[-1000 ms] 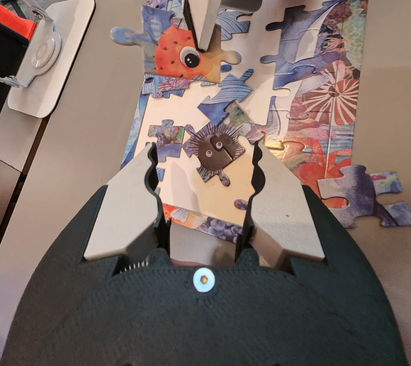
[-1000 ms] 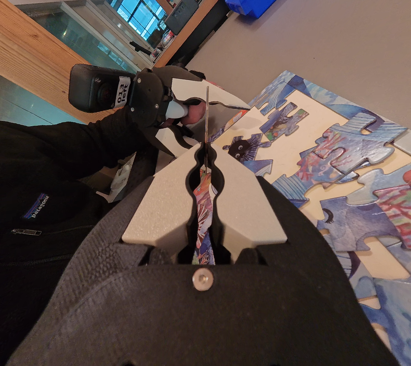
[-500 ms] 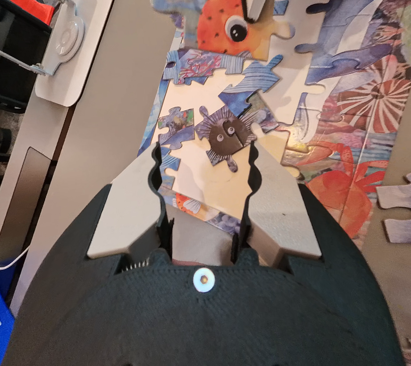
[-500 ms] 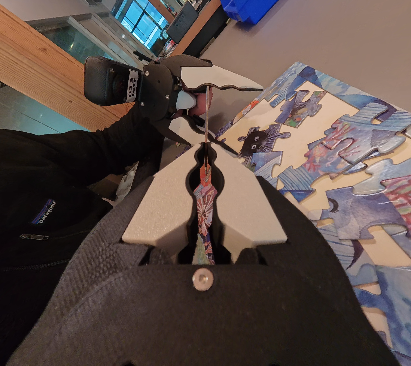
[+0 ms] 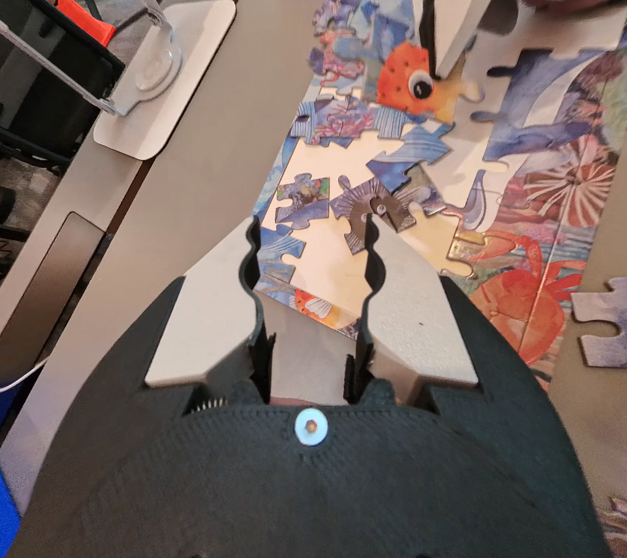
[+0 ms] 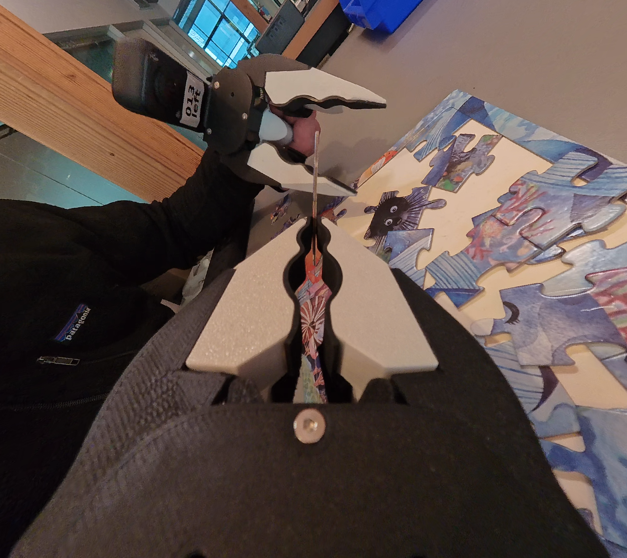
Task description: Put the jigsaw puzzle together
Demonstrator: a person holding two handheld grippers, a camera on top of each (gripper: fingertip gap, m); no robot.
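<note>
Grey table (image 5: 210,120) is carrying the puzzle board (image 5: 325,266) at frame centre in the left wrist view; left gripper (image 5: 312,229) is hovering over it, jaws spread, empty. Right wrist view: right gripper (image 6: 314,222) is clamping an orange fish piece (image 6: 312,314) edge-on, lower centre, left of the board.

Left claw (image 5: 311,229): grey wavy-edged fingers (image 5: 217,304), black textured printed body, silver centre screw (image 5: 311,427). Right claw (image 6: 314,226): identical build. Wearer: black fleece sleeve (image 6: 142,236).
</note>
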